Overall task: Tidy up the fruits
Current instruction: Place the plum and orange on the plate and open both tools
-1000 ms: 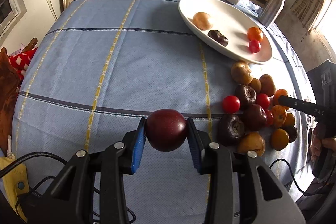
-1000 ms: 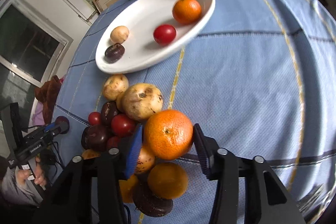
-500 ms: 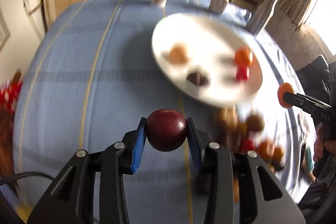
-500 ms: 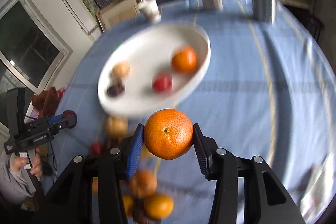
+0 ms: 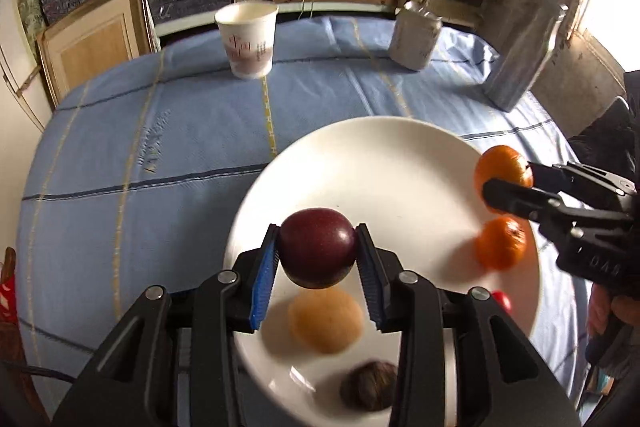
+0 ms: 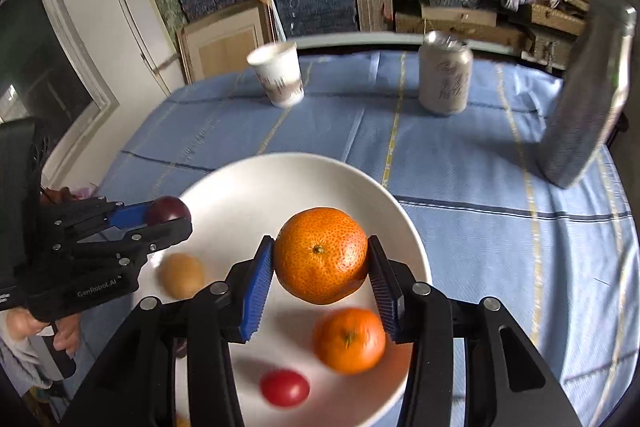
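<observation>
My left gripper [image 5: 316, 255] is clamped on the dark plum [image 5: 317, 247], my right gripper [image 6: 321, 267] on a mandarin [image 6: 321, 255], both above the white plate [image 5: 380, 163]. We're at the drop-off: next I lower and release clear of the fruit lying there. Mandarin's stem end faces me; no long axis, both round.

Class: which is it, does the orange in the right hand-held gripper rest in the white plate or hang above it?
Above it: the orange is clamped in the right hand-held gripper, over the white plate.
</observation>
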The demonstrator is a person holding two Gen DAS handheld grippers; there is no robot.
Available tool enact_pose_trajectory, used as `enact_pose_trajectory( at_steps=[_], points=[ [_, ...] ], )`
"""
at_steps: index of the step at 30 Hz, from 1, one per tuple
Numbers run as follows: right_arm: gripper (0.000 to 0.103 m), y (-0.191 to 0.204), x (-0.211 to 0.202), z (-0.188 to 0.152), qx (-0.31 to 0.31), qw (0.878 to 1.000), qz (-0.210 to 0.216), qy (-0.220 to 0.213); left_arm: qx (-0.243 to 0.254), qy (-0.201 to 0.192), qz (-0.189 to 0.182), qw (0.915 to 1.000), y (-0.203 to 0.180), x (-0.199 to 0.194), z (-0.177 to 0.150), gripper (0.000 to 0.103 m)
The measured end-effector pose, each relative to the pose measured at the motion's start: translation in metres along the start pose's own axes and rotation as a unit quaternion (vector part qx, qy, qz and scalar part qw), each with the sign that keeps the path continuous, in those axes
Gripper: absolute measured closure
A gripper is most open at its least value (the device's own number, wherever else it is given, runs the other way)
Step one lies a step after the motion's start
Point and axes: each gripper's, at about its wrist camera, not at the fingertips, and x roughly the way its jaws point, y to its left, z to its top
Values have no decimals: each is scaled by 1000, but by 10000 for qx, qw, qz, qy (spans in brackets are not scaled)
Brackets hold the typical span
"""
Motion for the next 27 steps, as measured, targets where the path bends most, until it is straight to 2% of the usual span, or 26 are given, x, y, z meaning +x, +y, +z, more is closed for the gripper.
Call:
enact_pose_trajectory(
  at_steps=[4,6,8,10,12,13,15,18,19,20,23,27],
  points=[
    [56,2,19,-3,-27,9998,-40,172,-114,146,-39,9998,7,21,-1,64],
    [55,2,25,-4,-54,9996,-42,258,-117,111,-40,9999,7,23,-1,59],
    [55,1,31,-6,-14,9993,-49,359,-114,66,-6,9999,7,23,1,47],
    [55,2,27,-6,46,9995,-23,305,-146,6,44,9999,7,21,2,45],
    [53,3,13,-4,67,9999,20,100,-214,-48,69,9997,9,12,1,45],
    [47,6,1,-1,38,10000,16,-42,-262,-95,107,9996,11,5,1,44],
    [45,10,-22,5,-50,9996,-33,-290,-332,-177,145,9992,14,-11,-1,42],
    [44,15,-77,9,-123,9961,12,-870,-387,-334,247,9984,17,-44,-10,40],
    [38,14,-91,7,-119,9948,-2,-1015,-399,-408,277,9980,18,-59,-17,37],
    [36,14,-106,2,-111,9933,-21,-1151,-415,-474,312,9975,18,-71,-25,33],
    [29,19,-142,-31,-150,9909,-169,-1328,-463,-544,406,9966,15,-104,-60,31],
    [28,23,-159,-94,-134,9943,-268,-1027,-570,-318,412,9970,5,-123,-113,31]
  ],
)
